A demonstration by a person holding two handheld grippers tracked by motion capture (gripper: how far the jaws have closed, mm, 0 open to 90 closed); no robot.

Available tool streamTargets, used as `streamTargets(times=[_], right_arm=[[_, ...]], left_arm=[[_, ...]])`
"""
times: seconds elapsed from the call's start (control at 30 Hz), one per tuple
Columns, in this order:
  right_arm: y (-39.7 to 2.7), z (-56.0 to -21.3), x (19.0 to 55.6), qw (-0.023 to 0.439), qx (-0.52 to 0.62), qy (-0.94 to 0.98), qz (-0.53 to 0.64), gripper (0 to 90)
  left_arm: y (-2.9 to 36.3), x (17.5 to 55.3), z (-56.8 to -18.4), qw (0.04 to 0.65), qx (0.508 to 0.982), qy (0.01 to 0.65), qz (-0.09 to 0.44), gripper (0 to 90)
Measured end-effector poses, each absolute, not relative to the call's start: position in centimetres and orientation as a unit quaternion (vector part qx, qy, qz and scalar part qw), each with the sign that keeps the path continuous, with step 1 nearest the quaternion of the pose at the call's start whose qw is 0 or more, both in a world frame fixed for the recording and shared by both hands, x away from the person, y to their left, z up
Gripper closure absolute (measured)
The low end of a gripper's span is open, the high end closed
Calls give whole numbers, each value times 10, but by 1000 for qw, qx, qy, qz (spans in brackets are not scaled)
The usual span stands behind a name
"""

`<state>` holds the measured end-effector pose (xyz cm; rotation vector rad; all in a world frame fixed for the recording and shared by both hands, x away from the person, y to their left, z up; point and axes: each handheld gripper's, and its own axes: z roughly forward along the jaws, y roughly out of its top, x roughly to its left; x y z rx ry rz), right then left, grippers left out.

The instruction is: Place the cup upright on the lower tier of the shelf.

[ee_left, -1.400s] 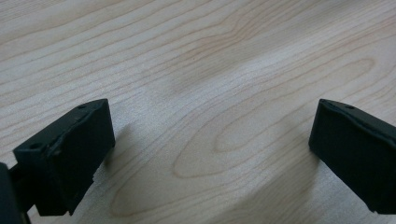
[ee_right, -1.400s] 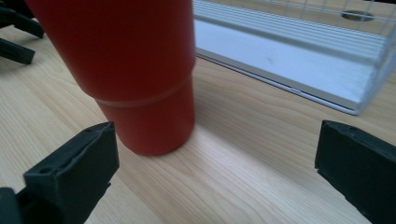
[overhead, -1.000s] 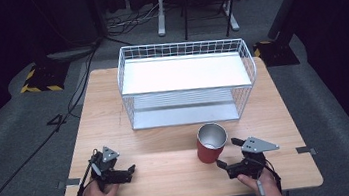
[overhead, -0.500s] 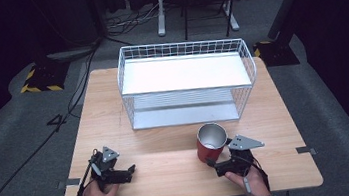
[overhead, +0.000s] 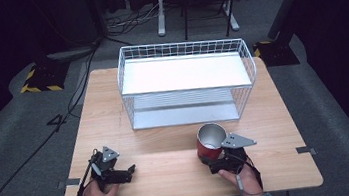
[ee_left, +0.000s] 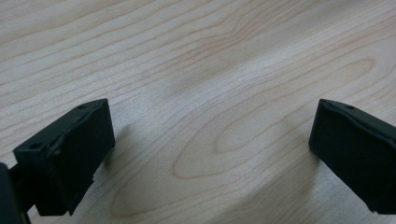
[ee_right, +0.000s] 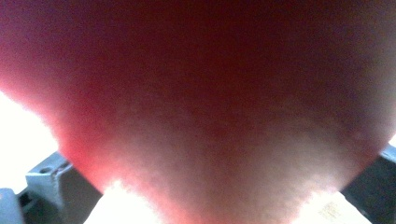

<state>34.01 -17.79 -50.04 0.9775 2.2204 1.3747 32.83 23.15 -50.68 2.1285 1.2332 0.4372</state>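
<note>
Red cup (overhead: pixel 211 144) blurs across the right gripper (overhead: pixel 219 162) view, hiding its grip; left gripper (ee_left: pixel 205 154) gapes over bare table (overhead: pixel 168 144).

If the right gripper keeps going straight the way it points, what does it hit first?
The red metal cup. The right gripper points at its near side, and the right gripper view is blurred red between the jaws, so contact looks immediate or already made.

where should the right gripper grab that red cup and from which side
Grip the red cup low on its outer wall, coming in level from the person's side with the right gripper. It stands upright with its mouth open, and its round sides suit one jaw on each flank. The right gripper view shows the wall already close between the jaws.
</note>
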Motion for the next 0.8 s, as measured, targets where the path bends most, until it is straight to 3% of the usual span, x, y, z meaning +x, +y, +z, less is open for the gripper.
streamTargets(times=[0.23,0.47,0.8], right_arm=[[-175,-500,340,181,338,787,483,34],[-172,-501,343,174,333,799,469,161],[-171,-501,344,175,334,798,471,170]], left_arm=[[232,328,-507,316,808,468,166,4],[232,328,-507,316,808,468,166,5],[232,328,-507,316,808,468,166,5]])
